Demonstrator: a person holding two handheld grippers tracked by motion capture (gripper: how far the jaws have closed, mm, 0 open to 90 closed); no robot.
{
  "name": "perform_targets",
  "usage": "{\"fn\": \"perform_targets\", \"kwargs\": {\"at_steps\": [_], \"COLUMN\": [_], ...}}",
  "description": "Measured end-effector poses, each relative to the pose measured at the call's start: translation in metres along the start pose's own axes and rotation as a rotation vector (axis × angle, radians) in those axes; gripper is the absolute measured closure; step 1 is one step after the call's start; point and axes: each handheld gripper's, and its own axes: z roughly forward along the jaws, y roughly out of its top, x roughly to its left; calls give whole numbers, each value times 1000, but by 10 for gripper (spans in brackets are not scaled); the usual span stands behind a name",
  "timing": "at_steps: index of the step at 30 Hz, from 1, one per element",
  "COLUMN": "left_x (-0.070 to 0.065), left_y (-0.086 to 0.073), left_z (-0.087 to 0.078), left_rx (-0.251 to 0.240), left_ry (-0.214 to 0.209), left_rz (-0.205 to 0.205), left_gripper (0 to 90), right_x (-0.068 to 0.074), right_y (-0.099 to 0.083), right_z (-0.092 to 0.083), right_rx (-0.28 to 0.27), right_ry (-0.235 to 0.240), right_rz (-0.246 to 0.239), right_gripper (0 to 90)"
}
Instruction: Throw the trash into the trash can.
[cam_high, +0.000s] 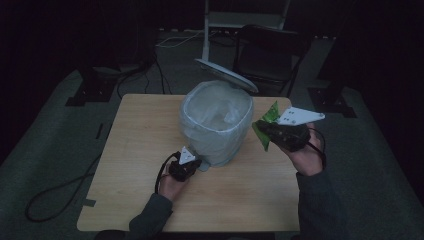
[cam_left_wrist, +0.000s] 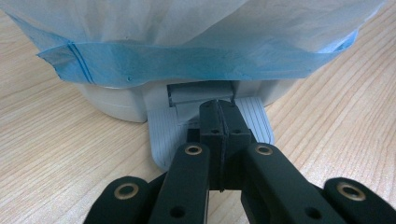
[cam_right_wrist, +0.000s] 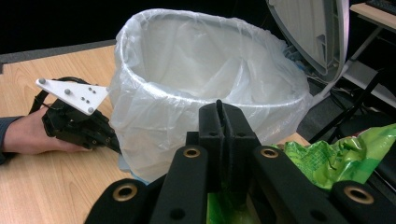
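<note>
A grey pedal bin (cam_high: 215, 125) lined with a pale translucent bag (cam_right_wrist: 210, 79) stands in the middle of the wooden table (cam_high: 140, 150), its lid (cam_high: 227, 75) tipped up at the back. My left gripper (cam_high: 197, 164) is shut, and its tips (cam_left_wrist: 219, 112) rest on the ribbed grey pedal (cam_left_wrist: 163, 135) at the bin's foot. To the right of the bin, at about rim height, my right gripper (cam_high: 262, 129) is shut on a crumpled green wrapper (cam_high: 270, 116). In the right gripper view the wrapper (cam_right_wrist: 336, 158) bulges out beside the closed jaws (cam_right_wrist: 218, 116), just short of the bin's rim.
The bag's blue hem (cam_left_wrist: 187, 65) hangs over the bin's base above the pedal. A dark folding chair (cam_high: 270, 50) and a white stand (cam_high: 206, 30) are behind the table. Cables (cam_high: 55, 195) lie on the floor at the left.
</note>
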Motion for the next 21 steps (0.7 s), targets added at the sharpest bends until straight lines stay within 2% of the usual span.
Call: {"fn": "perform_targets", "kwargs": {"at_steps": [15, 21], "left_x": [0, 0], "left_y": [0, 0], "left_z": [0, 0], "left_rx": [1, 1], "left_ry": [3, 2], "left_rz": [4, 2], "left_gripper": [900, 900], "right_x": [4, 4], "right_y": [11, 16], "right_z": [-9, -9], "right_rx": [-38, -44], "right_ry": [43, 45], "right_rz": [-10, -18], "right_gripper": [872, 871]}}
